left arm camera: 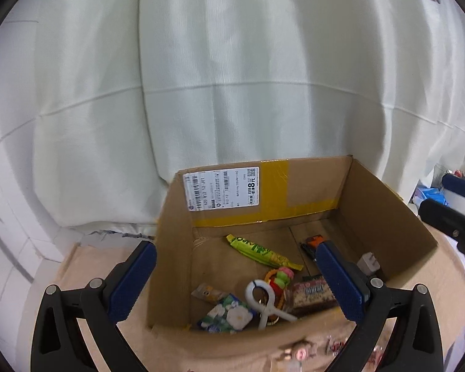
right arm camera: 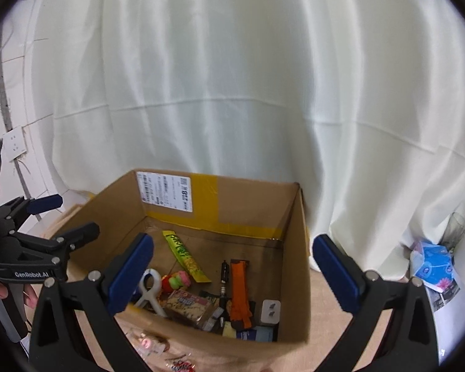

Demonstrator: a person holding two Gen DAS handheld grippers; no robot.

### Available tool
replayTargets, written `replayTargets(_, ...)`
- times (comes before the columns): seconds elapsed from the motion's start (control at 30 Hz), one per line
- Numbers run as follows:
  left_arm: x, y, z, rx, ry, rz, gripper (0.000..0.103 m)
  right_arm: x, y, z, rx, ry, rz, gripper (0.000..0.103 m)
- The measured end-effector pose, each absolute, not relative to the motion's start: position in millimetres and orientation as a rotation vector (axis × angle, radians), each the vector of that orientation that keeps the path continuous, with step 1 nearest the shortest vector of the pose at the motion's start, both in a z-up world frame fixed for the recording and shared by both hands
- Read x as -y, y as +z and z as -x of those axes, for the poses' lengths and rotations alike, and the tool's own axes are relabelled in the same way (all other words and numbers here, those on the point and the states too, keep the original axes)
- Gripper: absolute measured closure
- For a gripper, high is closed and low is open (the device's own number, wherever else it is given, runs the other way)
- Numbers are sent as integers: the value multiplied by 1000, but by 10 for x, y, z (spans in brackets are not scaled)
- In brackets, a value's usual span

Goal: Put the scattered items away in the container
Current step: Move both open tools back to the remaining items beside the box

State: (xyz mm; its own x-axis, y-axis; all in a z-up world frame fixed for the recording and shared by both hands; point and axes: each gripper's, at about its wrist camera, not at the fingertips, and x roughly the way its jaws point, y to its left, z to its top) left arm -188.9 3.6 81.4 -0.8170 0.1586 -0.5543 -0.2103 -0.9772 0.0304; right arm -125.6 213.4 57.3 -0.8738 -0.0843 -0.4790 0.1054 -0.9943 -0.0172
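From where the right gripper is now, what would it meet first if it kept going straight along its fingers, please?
Probably the inside of the cardboard box: the open right gripper points down into it, toward the orange item and black pen on its floor. Depth is hard to judge.
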Motion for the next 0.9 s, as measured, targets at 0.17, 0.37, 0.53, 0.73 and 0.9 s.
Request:
replayTargets(0.17,21,892,1503,-103,2825,801,0,-2023,690,895,-112,-2961,-705,0)
replayTargets(0.37,52,823,1039,-68,2821,763,0,-1945,690,442,-117,-2967,-654,0)
replayTargets(0.53,39,573,807,-50,2790,767,0,-1954,470,206,-128,-2964,-686,0)
replayTargets(0.73,-13,181,666,-57,2759,833,0,-2018,97,109,-83,-2933,-766,0)
replayTargets(0.9,-75,-173,617,-84,2744,900,0,-2045,-263,90,-58,-2918,-841,0)
